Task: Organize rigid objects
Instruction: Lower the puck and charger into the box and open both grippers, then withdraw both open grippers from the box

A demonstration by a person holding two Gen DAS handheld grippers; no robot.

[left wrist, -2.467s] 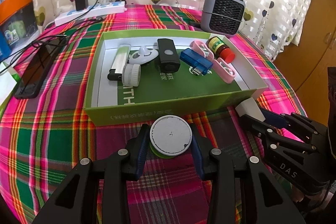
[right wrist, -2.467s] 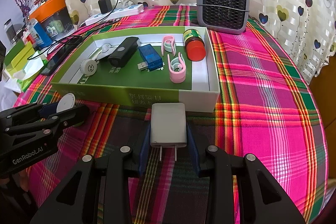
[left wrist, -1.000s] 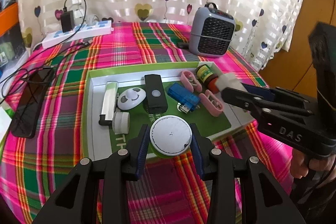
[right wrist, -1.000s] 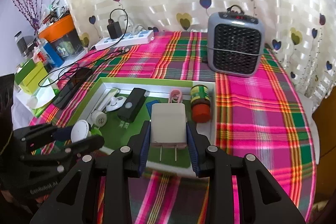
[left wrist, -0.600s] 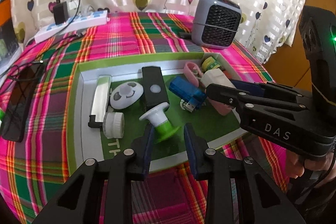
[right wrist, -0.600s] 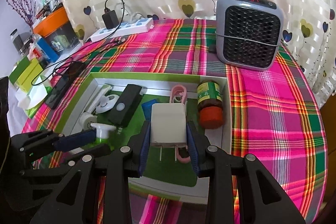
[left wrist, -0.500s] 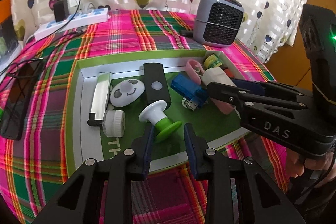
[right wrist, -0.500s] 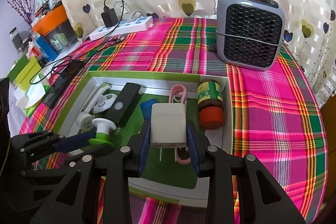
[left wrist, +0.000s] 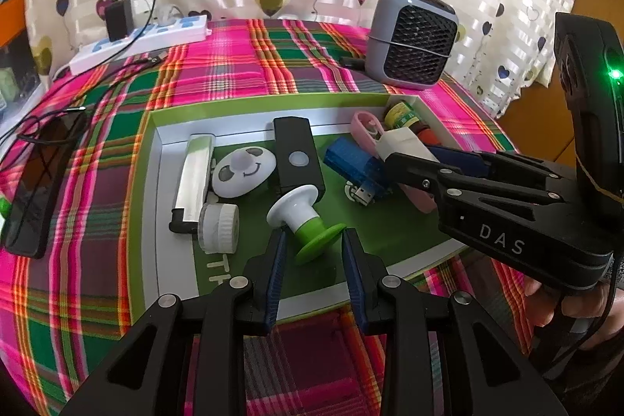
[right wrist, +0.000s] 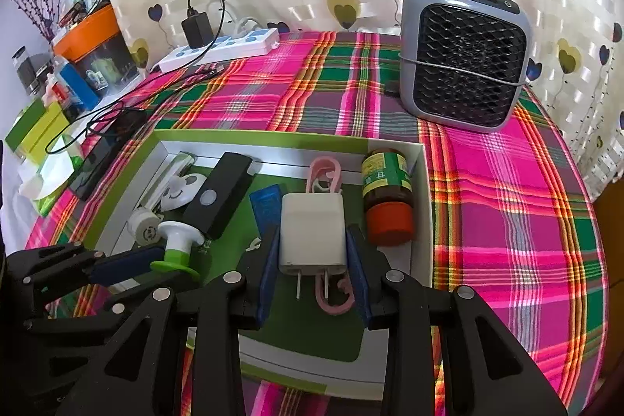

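Observation:
A green-rimmed white tray holds a black bar, a blue USB stick, pink clips and a red-capped bottle. A green-and-white spool lies tipped on the tray's green floor. My left gripper has its blue pads hugging the spool's green base. My right gripper is shut on a white charger plug, prongs toward the camera. It hovers low over a pink clip, beside the bottle.
A grey heater stands behind the tray at the right. A power strip with cables and a dark phone lie to the left. Boxes crowd the far left edge. A person's hand holds the right gripper.
The spool, first held by its white disc facing the camera, has tipped over onto the tray floor and the left jaws have narrowed. The right gripper carried the charger lower over the tray.

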